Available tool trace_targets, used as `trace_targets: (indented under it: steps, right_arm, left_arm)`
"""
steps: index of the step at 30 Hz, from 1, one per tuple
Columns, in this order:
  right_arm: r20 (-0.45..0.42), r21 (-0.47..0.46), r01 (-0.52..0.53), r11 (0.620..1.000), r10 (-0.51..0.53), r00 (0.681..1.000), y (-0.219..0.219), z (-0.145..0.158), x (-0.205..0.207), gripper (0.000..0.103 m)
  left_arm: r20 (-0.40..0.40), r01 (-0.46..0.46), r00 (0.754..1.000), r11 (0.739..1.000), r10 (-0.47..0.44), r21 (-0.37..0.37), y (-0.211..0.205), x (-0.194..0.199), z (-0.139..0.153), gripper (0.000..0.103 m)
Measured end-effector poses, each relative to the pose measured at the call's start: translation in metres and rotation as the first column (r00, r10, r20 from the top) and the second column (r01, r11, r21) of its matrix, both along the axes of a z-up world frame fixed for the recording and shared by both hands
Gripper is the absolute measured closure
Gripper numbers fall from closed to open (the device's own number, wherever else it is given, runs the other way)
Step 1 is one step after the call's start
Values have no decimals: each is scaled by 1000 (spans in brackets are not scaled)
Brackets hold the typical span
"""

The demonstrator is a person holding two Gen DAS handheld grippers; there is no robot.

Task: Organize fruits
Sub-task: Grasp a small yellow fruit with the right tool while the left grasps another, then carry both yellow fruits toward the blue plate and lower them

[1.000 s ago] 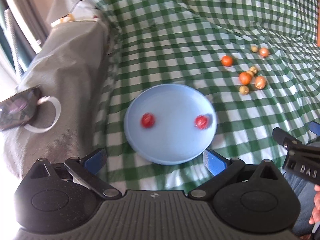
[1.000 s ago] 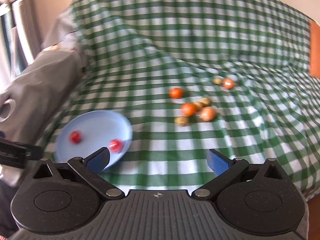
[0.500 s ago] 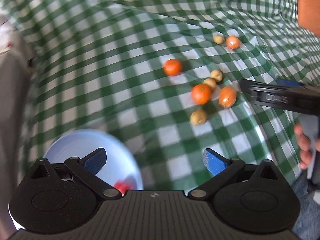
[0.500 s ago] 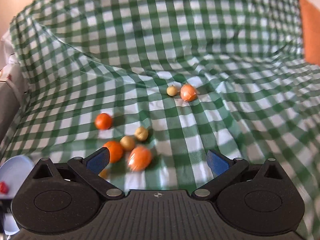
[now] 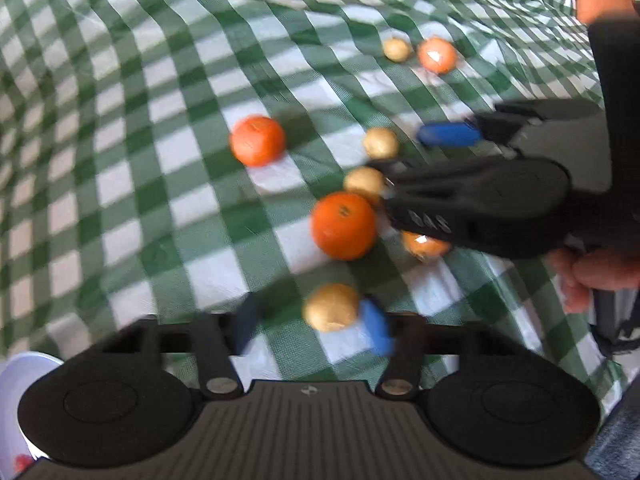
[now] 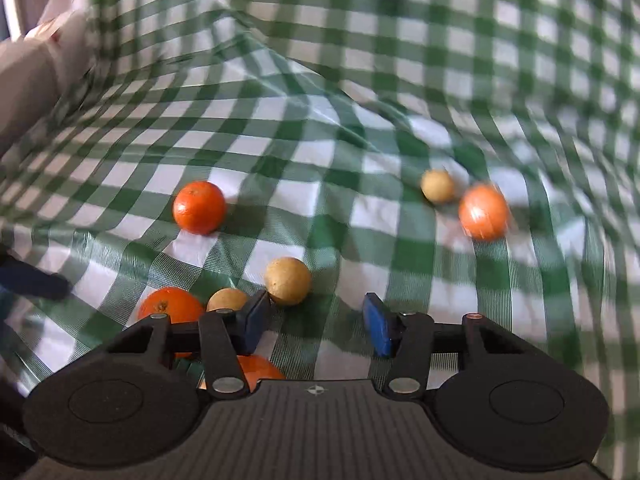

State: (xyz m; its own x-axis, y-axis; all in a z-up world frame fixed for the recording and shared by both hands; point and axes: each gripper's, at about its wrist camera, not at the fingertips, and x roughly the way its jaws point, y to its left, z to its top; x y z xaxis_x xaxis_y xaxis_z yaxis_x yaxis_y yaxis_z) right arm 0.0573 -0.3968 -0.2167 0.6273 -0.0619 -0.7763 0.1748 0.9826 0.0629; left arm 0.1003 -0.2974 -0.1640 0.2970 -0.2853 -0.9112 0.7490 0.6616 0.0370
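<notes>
Left wrist view: the left gripper (image 5: 314, 328) has its fingers apart around a small tan fruit (image 5: 331, 307) on the checked cloth (image 5: 120, 184); a blue plate (image 5: 20, 376) edge holding something red sits left of the fingers.

Right wrist view: the right gripper (image 6: 316, 324) has its fingers apart, another tan fruit (image 6: 288, 281) touching its left finger, oranges (image 6: 199, 208) beyond.

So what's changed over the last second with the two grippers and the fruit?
Both grippers swung from the blue plate over to the loose fruit and narrowed their fingers. The left gripper now brackets a tan fruit, not yet clamped. The right gripper hangs over the cluster, open, with a tan fruit beside its left finger. The oranges, tan fruits and checked cloth look unmoved.
</notes>
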Motion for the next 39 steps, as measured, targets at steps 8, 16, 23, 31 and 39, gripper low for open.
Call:
trace_targets:
  steps: [8, 16, 23, 31, 39]
  right_arm:
    - [9, -79, -19, 997, 20, 1000, 12, 3, 6, 75]
    - [93, -93, 239, 967, -230, 969, -9, 51, -37, 75]
    - [157, 40, 342, 939, -344, 926, 28, 116, -121, 75]
    - [133, 206, 207, 956, -237, 962, 157, 153, -181, 75]
    - [195, 160, 7, 987, -39, 980, 249, 198, -195, 75]
  left_arm:
    - [48, 11, 999, 1000, -10, -14, 4, -7, 9, 73]
    - [89, -56, 994, 997, 61, -59, 58, -15, 71, 73]
    - [98, -100, 989, 992, 107, -79, 131, -49, 124, 73]
    - [123, -196, 971, 978, 203, -68, 224, -94, 156, 73]
    - [120, -311, 939, 945, 322, -102, 311, -126, 169, 73]
